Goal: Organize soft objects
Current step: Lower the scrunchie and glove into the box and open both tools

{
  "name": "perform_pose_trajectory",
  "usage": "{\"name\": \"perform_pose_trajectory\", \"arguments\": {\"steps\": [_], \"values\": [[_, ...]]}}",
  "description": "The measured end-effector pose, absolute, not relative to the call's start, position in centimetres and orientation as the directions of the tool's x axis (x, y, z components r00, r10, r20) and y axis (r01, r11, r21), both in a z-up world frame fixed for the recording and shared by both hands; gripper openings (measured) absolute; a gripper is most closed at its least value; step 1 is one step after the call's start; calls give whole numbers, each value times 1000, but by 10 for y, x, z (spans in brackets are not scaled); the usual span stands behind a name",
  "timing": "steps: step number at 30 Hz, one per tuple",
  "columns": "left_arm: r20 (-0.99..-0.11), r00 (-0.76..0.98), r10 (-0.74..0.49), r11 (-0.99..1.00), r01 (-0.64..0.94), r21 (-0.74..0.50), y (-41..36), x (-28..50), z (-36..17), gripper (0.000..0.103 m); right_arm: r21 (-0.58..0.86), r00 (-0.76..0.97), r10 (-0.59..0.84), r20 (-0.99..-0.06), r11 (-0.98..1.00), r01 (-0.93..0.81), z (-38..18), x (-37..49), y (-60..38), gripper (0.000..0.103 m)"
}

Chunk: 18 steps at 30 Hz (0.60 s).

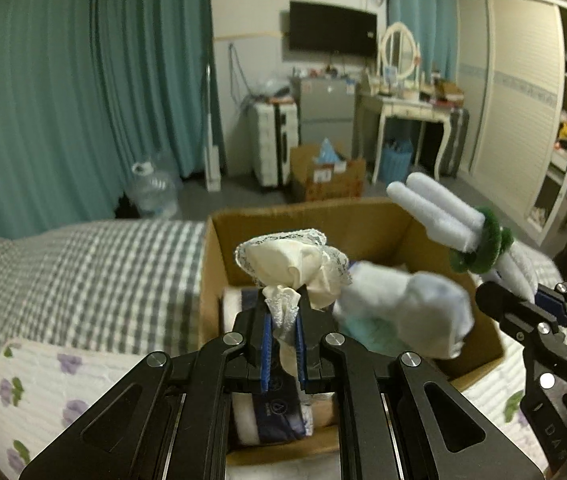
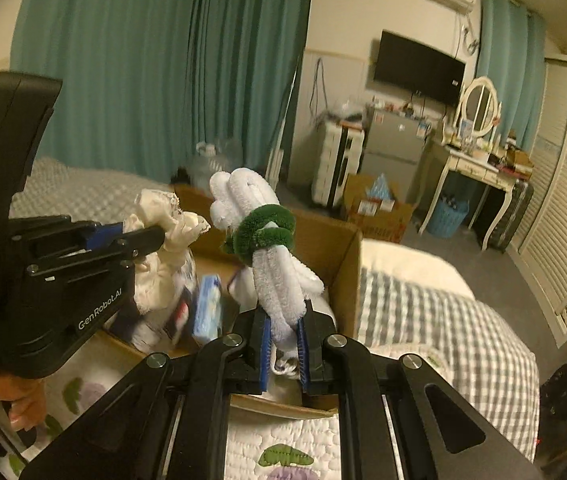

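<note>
My left gripper (image 1: 283, 320) is shut on a cream lace-trimmed cloth (image 1: 291, 260) and holds it above an open cardboard box (image 1: 303, 216) on the bed. It also shows in the right wrist view (image 2: 151, 236) with the cloth (image 2: 163, 220). My right gripper (image 2: 283, 320) is shut on a white fuzzy bundle wrapped with a green fuzzy band (image 2: 263, 232), held above the same box (image 2: 347, 264). The bundle (image 1: 443, 216) and right gripper (image 1: 523, 300) show at the right in the left wrist view. Folded soft items (image 1: 403, 304) lie inside the box.
The box rests on a bed with a grey checked cover (image 1: 103, 264) and a floral quilt (image 1: 43, 380). Behind are teal curtains (image 1: 83, 100), a water jug (image 1: 151, 192), a second cardboard box (image 1: 327, 176), a dressing table (image 1: 407, 108) and a wardrobe (image 1: 523, 100).
</note>
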<state>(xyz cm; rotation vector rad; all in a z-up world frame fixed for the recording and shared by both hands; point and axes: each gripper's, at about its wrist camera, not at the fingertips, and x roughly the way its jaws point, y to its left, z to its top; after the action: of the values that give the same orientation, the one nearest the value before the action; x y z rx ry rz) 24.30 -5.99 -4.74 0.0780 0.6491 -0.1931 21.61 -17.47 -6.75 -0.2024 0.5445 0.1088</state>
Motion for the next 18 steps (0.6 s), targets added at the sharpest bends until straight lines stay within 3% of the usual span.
{"name": "perform_pose_trajectory", "arguments": {"steps": [10,18], "values": [[-695,702,-155,970,242,29,-81,261,-95,9,-172,773,16,-634,972,-160,-115,258,-181,11],[-699,697,-161,972,234,10,-78,261,-93,15,-139,766,43,-641,975,-171,-117,267,-190,12]]}}
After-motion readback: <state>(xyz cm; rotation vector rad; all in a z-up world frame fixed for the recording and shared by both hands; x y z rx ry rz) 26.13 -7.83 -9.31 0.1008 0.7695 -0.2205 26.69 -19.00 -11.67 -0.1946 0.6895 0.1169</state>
